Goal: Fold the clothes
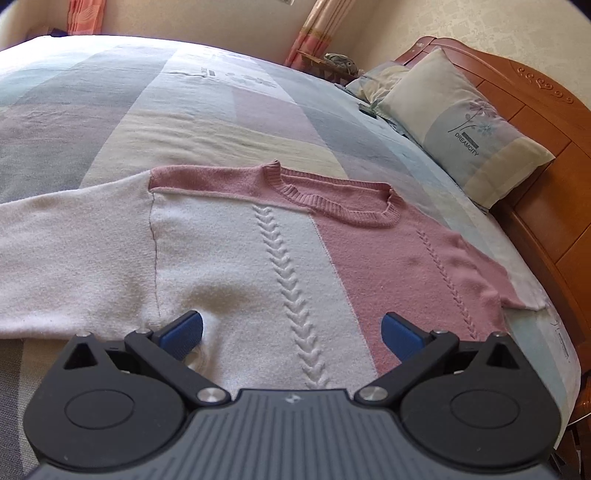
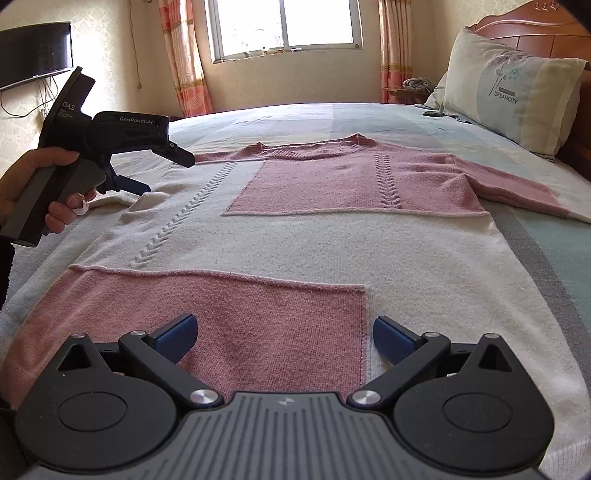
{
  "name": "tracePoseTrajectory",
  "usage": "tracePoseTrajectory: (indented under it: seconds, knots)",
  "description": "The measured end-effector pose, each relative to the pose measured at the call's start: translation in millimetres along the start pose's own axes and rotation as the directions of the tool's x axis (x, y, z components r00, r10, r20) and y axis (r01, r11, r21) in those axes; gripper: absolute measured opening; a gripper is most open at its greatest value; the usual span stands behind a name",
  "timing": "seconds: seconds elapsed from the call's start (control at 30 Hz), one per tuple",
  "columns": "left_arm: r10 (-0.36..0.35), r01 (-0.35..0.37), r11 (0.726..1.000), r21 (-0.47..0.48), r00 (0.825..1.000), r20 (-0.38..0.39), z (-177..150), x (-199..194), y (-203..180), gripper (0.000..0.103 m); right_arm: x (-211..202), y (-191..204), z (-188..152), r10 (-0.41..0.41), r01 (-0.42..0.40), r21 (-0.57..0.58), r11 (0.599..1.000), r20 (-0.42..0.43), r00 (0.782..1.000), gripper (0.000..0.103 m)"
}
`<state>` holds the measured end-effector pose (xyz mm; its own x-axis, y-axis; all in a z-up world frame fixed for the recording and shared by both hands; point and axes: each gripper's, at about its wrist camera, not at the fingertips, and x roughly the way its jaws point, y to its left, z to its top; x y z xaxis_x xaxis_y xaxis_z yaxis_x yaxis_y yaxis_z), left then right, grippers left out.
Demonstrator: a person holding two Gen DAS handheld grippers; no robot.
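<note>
A pink and white knit sweater (image 1: 258, 251) lies flat, front up, on the bed, collar toward the far side. My left gripper (image 1: 291, 332) is open low over its white chest panel, near the seam of the white sleeve (image 1: 55, 240). In the right wrist view the sweater (image 2: 314, 236) spreads out with its pink sleeve (image 2: 517, 188) stretched to the right. My right gripper (image 2: 284, 338) is open over the pink block by the hem. The left gripper (image 2: 162, 173), held by a hand (image 2: 22, 177), shows open at the sweater's left side.
The patchwork bedspread (image 1: 147, 110) stretches far beyond the sweater. A pillow (image 2: 509, 92) leans on the wooden headboard (image 1: 535, 110) at the right. A small dark object (image 2: 432, 113) lies near the pillow. Behind are a window (image 2: 284, 26), curtains and a wall-mounted TV (image 2: 33, 51).
</note>
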<state>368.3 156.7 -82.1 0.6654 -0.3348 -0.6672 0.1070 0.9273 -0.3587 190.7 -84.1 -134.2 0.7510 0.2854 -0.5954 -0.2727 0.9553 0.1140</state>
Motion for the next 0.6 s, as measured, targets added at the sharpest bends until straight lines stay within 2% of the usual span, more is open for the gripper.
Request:
tracePoseTrajectory:
  seconds: [0.1,0.23,0.43,0.5,0.6]
  knots:
    - [0.034,-0.034,0.997,0.066,0.999,0.0,-5,-1,-11,0.102,-10,-4,10,-0.02,0.02,0.0,1.0,0.021,1.0,0.103]
    - [0.078,-0.078,0.985,0.153,0.997,0.005,-11,-2,-26,0.102,-26,-16,28,-0.113,0.114,-0.003,0.993,0.077,0.991,0.103]
    - [0.144,-0.143,0.949,0.28,0.989,0.018,-21,-5,-48,0.102,-8,-45,12,-0.209,0.212,0.078,0.974,-0.045,0.977,0.103]
    - [0.165,-0.164,0.933,0.321,0.986,0.024,-24,-5,-56,0.102,-3,-49,6,-0.225,0.232,0.075,0.97,-0.084,0.971,0.103]
    - [0.154,-0.134,0.933,0.333,0.988,-0.033,-30,9,-54,0.102,-9,-47,15,-0.227,0.232,0.047,0.972,-0.088,0.97,0.103]
